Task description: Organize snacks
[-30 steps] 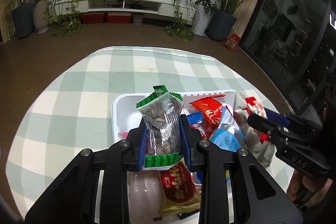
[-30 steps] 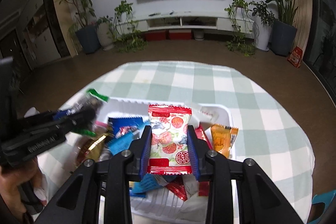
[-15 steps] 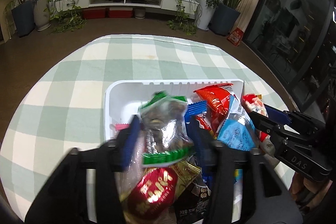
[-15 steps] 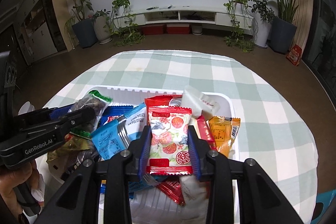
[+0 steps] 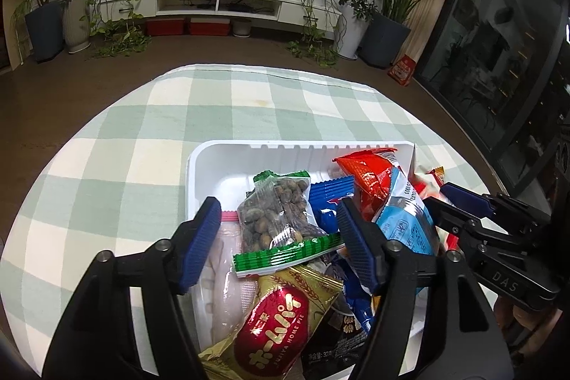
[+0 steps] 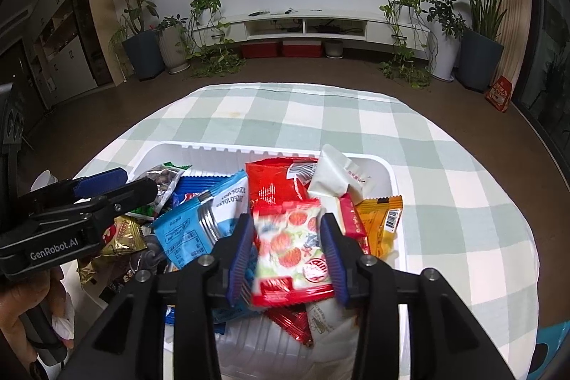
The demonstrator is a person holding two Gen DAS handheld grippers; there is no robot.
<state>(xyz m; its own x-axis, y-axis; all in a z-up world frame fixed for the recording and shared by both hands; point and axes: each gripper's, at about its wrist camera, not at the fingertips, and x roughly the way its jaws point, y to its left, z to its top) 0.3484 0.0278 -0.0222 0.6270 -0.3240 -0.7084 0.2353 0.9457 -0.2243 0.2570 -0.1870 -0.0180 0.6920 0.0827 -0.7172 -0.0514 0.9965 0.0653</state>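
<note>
A white plastic tray (image 5: pixel 221 166) on the checked cloth holds several snack packets. In the left wrist view my left gripper (image 5: pixel 278 212) is open and its jaws are still opening. A clear nut packet with green ends (image 5: pixel 274 219) lies in the tray between the pads, touching neither. My right gripper (image 6: pixel 286 223) hangs over the tray (image 6: pixel 392 173) with its jaws opening. A red-edged packet with fruit pictures (image 6: pixel 290 248) sits blurred and tilted between its pads, loose. My left gripper (image 6: pixel 139 184) shows at the left and my right gripper (image 5: pixel 463 202) at the right.
The tray also holds a blue packet (image 6: pixel 199 219), a red packet (image 6: pixel 278 180), an orange packet (image 6: pixel 381 223), a white packet (image 6: pixel 335 173) and a gold pie packet (image 5: pixel 278 319). The round table's cloth (image 5: pixel 142 166) drops to brown floor all round. A hand (image 6: pixel 21 308) holds the left tool.
My left gripper opened and the nut packet dropped from its pads into the tray. My right gripper's jaws parted a little, and the fruit-picture packet began to slip and tilt.
</note>
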